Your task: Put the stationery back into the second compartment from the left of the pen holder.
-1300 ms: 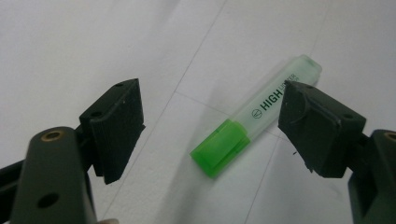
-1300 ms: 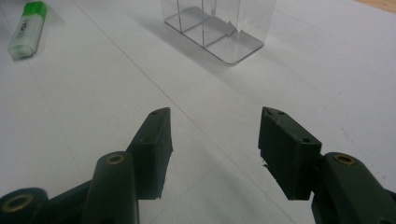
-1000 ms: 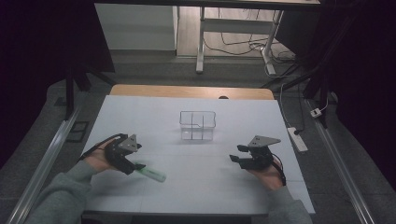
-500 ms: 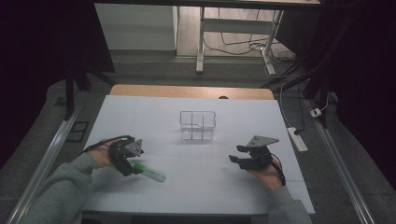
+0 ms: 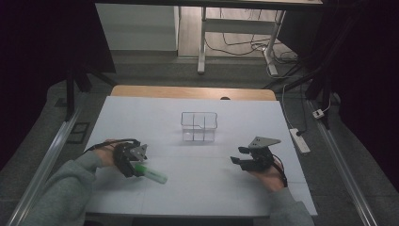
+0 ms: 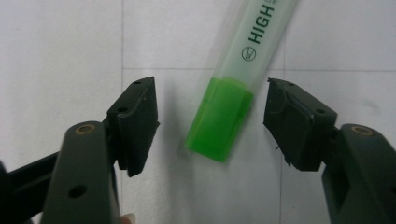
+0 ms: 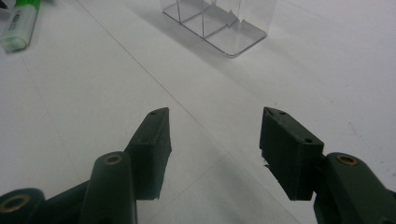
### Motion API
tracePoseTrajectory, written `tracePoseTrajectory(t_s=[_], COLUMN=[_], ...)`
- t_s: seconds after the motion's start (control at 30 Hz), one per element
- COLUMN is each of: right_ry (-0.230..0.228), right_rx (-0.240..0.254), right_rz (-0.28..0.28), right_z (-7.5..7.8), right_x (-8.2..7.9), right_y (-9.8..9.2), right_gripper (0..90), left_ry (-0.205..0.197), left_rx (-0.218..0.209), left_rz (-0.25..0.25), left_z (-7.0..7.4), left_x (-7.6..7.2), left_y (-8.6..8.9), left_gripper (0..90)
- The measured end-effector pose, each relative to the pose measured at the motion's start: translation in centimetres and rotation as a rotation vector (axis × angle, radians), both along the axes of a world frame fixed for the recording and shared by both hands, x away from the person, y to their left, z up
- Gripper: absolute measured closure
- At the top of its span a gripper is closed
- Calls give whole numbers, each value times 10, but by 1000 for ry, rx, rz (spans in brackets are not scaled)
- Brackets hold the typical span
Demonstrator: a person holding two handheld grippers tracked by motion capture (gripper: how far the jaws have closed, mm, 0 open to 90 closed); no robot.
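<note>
In the high view I have my left gripper (image 5: pixel 139 163) at the lower left of the frame, low over the white table top (image 5: pixel 141 117), with the grey sleeve (image 5: pixel 56 193) of my forearm running off toward the bottom left corner. Its jaws are spread apart and hold nothing. Between them lies the green highlighter pen with a translucent pale barrel (image 5: pixel 151 174), flat on the table and angled toward the lower right of the frame. In the left gripper view (image 6: pixel 208 121) the pen's bright green end (image 6: pixel 219 119) sits in the gap between the two black jaws, nearer the right-hand one; I cannot tell whether that one touches it, while the other stands clear.

At the centre of the high view, a little above both grippers, stands the clear plastic box with inner dividers (image 5: pixel 199 126), upright and well apart from the pen.

At the lower right, my right gripper (image 5: pixel 237 155) hovers just above the table, jaws wide apart and empty. In the right gripper view (image 7: pixel 215 135) the divided box (image 7: pixel 219 23) shows at the top centre and the highlighter (image 7: pixel 18 21) at the upper left corner.
</note>
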State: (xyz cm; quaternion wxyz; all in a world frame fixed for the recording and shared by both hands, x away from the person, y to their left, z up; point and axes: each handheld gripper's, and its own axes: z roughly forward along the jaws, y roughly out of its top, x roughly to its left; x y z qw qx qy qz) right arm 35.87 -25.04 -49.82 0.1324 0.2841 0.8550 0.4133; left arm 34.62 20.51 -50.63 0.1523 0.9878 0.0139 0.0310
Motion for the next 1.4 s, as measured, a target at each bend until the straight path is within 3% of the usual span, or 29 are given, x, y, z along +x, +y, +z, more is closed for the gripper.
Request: tracePoseTrajectory(t_s=[0.17,0.33,0.6,0.77,0.97,1.17,1.27,1.4], right_ry=[2,6,-2,-5,-15,-22,-28,-32], right_rx=[-4,-21,-42,-40,-21,-19,-19,-15], right_rz=[0,-15,-16,-19,-20,-19,-17,-9], right_z=[-1,-2,-2,-2,0,1,3,4], right_x=[0,1,0,0,-1,-1,-2,-3], right_y=[1,1,2,2,1,1,1,3], right_gripper=[430,430,429,429,431,431,430,429], left_ry=[18,55,49,22,5,-41,-57,-117], left_rx=[20,-4,14,20,-26,-18,-38,-74], left_rz=[-16,-39,-66,-73,-23,35,63,118], left_z=[-5,-7,-5,-4,-1,6,9,13], left_x=[3,6,6,2,-2,-10,-15,-21], left_y=[0,2,-1,-2,0,-5,-7,-10], left_gripper=[441,522,664,667,667,667,667,667])
